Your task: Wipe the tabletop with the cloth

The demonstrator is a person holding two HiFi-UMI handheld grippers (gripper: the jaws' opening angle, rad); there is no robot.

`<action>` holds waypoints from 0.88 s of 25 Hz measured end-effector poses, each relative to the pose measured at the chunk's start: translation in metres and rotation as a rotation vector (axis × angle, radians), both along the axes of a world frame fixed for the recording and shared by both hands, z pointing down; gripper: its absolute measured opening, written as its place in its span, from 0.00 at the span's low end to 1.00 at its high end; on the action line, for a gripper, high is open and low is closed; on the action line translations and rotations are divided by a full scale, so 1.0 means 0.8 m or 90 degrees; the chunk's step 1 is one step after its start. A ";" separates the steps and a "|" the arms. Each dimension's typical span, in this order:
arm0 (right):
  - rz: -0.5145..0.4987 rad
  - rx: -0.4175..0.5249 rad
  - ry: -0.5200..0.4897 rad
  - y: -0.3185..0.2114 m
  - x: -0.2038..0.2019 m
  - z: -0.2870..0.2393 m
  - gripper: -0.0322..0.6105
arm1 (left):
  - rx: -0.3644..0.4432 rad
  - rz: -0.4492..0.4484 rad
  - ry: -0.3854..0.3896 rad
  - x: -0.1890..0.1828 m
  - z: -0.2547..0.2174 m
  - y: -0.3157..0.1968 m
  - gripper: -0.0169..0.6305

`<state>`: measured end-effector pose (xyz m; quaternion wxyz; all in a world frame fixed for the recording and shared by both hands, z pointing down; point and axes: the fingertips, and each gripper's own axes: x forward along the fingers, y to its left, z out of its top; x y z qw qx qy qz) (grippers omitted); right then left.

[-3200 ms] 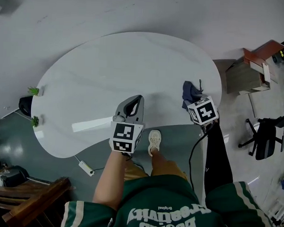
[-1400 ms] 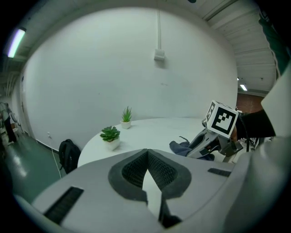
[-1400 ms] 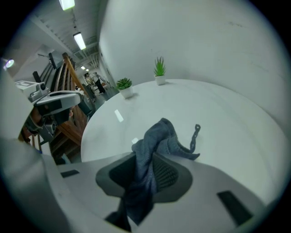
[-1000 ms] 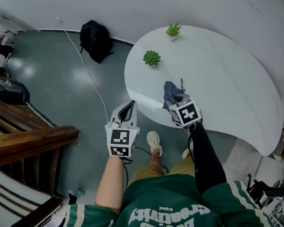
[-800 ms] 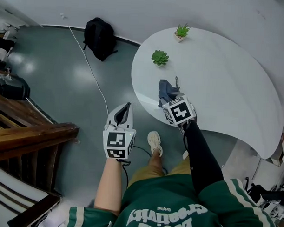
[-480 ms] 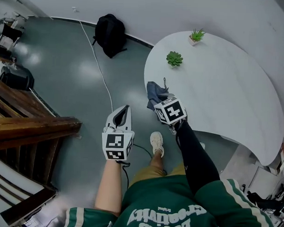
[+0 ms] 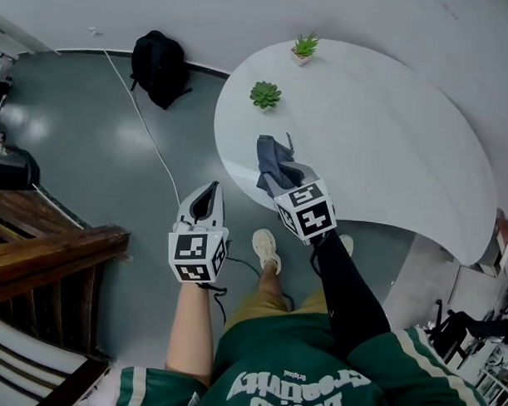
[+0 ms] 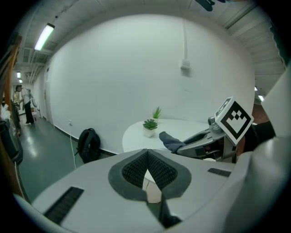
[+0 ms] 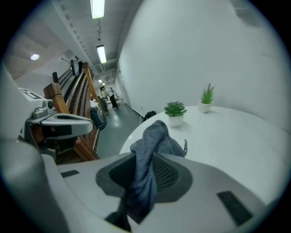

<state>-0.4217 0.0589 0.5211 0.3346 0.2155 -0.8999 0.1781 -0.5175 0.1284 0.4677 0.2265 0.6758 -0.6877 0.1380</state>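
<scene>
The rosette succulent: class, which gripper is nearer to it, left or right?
Right. The right gripper, shut on the cloth, sits over the table's near edge, short of the rosette succulent. The left gripper hangs off the table, over the floor.

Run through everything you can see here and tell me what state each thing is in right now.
Cloth: bunched, clamped at one end.
Right tongs: shut on the cloth.
Left tongs: shut, empty.
Near plant: upright.
Far plant: upright.
Tabletop: carrying both plants.
Backpack: slumped on the floor.
</scene>
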 end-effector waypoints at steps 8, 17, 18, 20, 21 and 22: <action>0.161 0.044 0.031 -0.079 0.249 -0.015 0.22 | 0.007 0.154 -0.021 0.192 0.000 -0.104 0.03; 0.260 0.066 0.056 -0.106 0.524 -0.026 0.22 | 0.027 0.262 -0.012 0.452 -0.013 -0.176 0.03; 0.271 0.067 0.057 -0.107 0.555 -0.028 0.22 | 0.030 0.276 -0.011 0.485 -0.015 -0.183 0.03; 0.295 0.071 0.062 -0.111 0.618 -0.030 0.22 | 0.032 0.303 -0.007 0.549 -0.016 -0.196 0.03; 0.309 0.073 0.066 -0.113 0.651 -0.031 0.22 | 0.033 0.315 -0.003 0.580 -0.016 -0.202 0.03; 0.325 0.075 0.070 -0.114 0.684 -0.031 0.22 | 0.033 0.328 0.001 0.611 -0.015 -0.208 0.03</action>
